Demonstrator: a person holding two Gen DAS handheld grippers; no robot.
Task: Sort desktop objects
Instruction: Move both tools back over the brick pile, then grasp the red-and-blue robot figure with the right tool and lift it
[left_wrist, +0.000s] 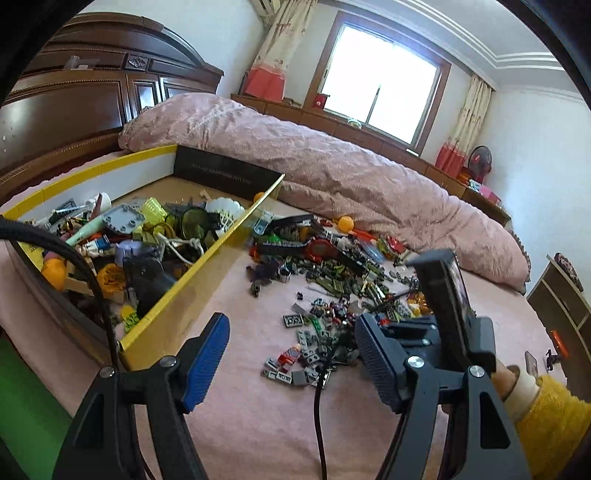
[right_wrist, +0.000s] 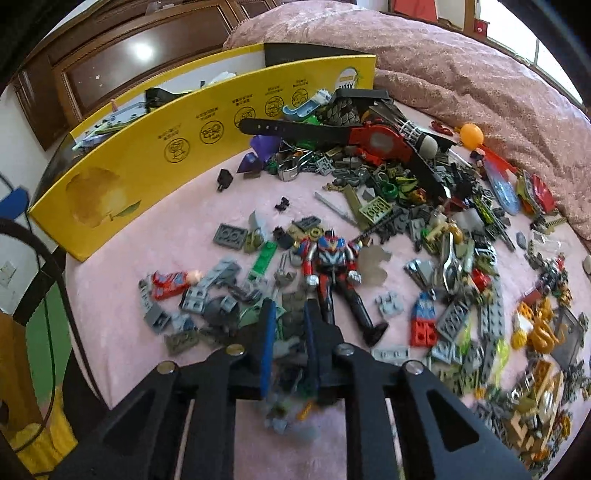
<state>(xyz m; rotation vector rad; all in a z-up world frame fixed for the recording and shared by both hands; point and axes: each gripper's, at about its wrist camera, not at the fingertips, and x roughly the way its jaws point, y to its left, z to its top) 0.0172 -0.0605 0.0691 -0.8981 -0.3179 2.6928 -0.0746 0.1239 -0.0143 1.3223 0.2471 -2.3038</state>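
A heap of small building bricks (right_wrist: 424, 221) and toy parts lies spread on the pink bed sheet (right_wrist: 122, 295). A red and blue robot figure (right_wrist: 328, 266) lies on its back in it. My right gripper (right_wrist: 290, 325) points down over grey and olive plates beside the figure's leg. Its jaws stand only a narrow gap apart, with small blurred pieces in the gap. Whether the pads press on any I cannot tell. My left gripper (left_wrist: 291, 354) hovers open and empty beside the yellow cardboard box (left_wrist: 207, 266), which holds many toys. The right gripper's black housing (left_wrist: 447, 295) shows at the right.
A rumpled pink quilt (left_wrist: 351, 173) lies behind the heap, and a dark wooden headboard (left_wrist: 74, 103) behind the box. An orange ball (right_wrist: 471, 134) and a red toy on a black strap (right_wrist: 376, 144) lie at the back. A hand in a yellow sleeve (left_wrist: 546, 413) holds the right gripper. A black cable (left_wrist: 319, 406) trails forward.
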